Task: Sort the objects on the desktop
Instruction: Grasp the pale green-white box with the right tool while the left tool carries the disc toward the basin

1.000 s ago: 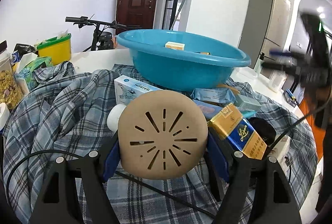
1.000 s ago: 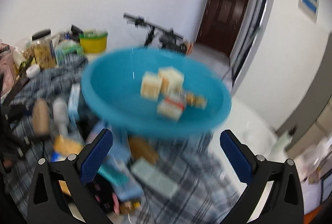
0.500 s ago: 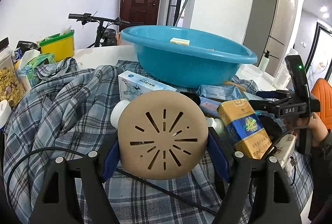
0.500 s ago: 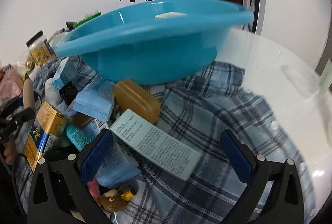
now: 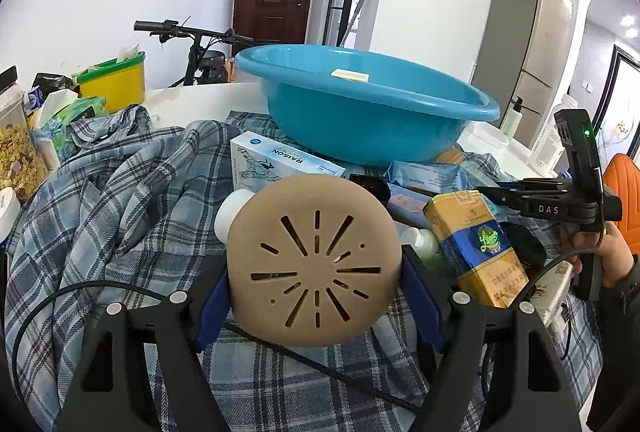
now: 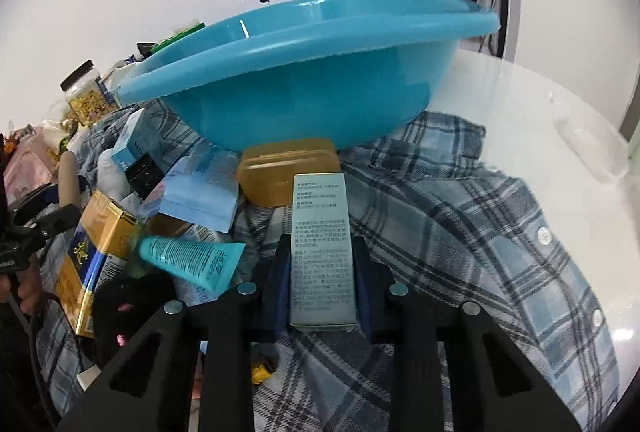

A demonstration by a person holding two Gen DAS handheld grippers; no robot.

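The right hand-held gripper (image 6: 322,284) clamps the pale green carton (image 6: 322,244) across its narrow sides; it looks light, stiff, crushable. The left hand-held gripper (image 5: 316,288) holds the tan slotted disc (image 5: 314,260) by its rim, probably rigid plastic.

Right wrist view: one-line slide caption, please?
Right claw shut on pale printed box over plaid shirt, blue basin behind.

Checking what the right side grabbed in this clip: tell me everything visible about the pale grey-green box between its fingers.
The pale grey-green box is a slim, long carton, seemingly cardboard, its upper face covered in small printed text too fine to read. It lies lengthwise, pointing away toward the blue basin, its far end reaching an amber soap-like case. The right hand-held gripper is shut on its near half, blue pads pressing both long sides. Plaid cloth lies beneath.
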